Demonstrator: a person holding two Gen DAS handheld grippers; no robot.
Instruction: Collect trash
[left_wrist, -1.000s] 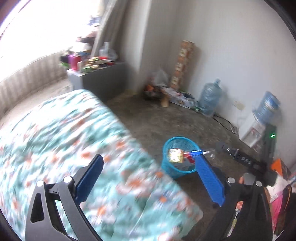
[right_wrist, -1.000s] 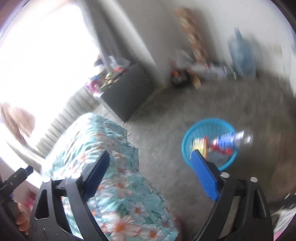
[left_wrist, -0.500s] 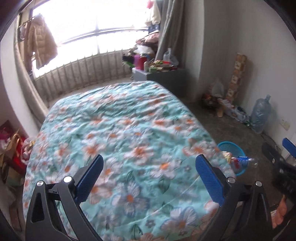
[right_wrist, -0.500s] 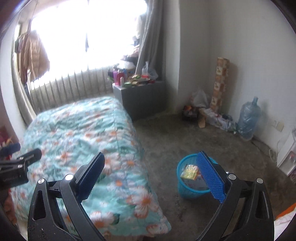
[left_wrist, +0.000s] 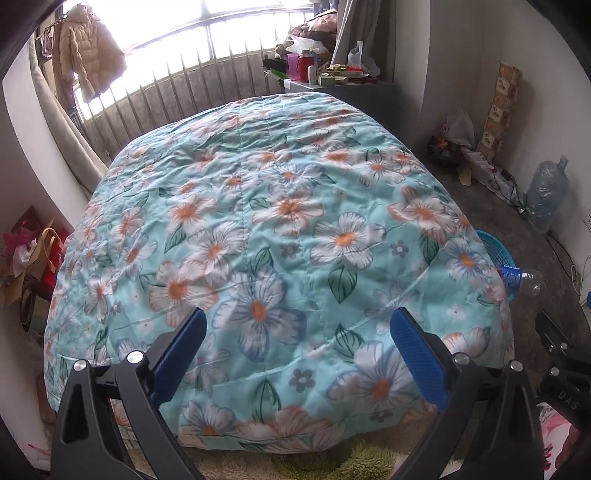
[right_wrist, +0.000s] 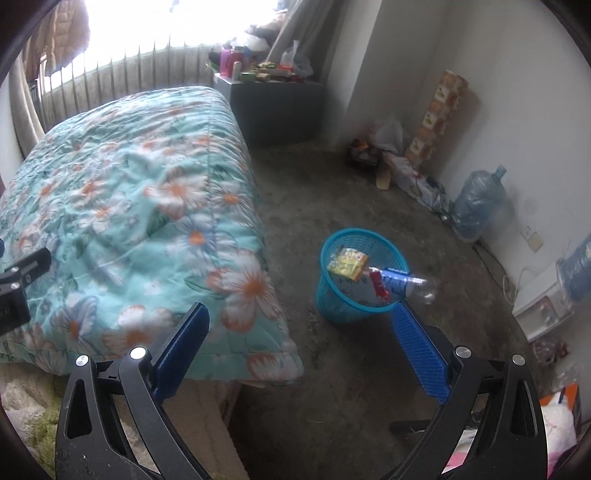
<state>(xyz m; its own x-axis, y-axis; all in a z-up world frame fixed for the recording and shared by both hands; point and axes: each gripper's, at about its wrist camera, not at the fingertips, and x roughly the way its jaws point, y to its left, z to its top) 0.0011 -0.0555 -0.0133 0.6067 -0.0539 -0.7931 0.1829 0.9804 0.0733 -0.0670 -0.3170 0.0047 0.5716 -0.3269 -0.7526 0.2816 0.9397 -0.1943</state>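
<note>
A blue mesh trash basket (right_wrist: 334, 299) stands on the grey floor beside the bed. It holds a yellow snack packet (right_wrist: 347, 263), a red wrapper (right_wrist: 378, 286) and a clear plastic bottle (right_wrist: 410, 285) sticking out over its rim. In the left wrist view the basket (left_wrist: 496, 249) and bottle (left_wrist: 521, 277) peek out past the bed's right edge. My right gripper (right_wrist: 299, 332) is open and empty, above the floor short of the basket. My left gripper (left_wrist: 295, 336) is open and empty over the foot of the bed.
The bed has a floral quilt (left_wrist: 280, 229). A grey cabinet (right_wrist: 273, 107) with clutter stands by the window. Water jugs (right_wrist: 476, 201), a tall patterned box (right_wrist: 439, 118) and bags line the right wall. A green shaggy rug (left_wrist: 347, 461) lies at the bed's foot.
My left gripper has swung left from the basket to face the whole bed. My right gripper has pulled back from the basket. Both stay open and empty.
</note>
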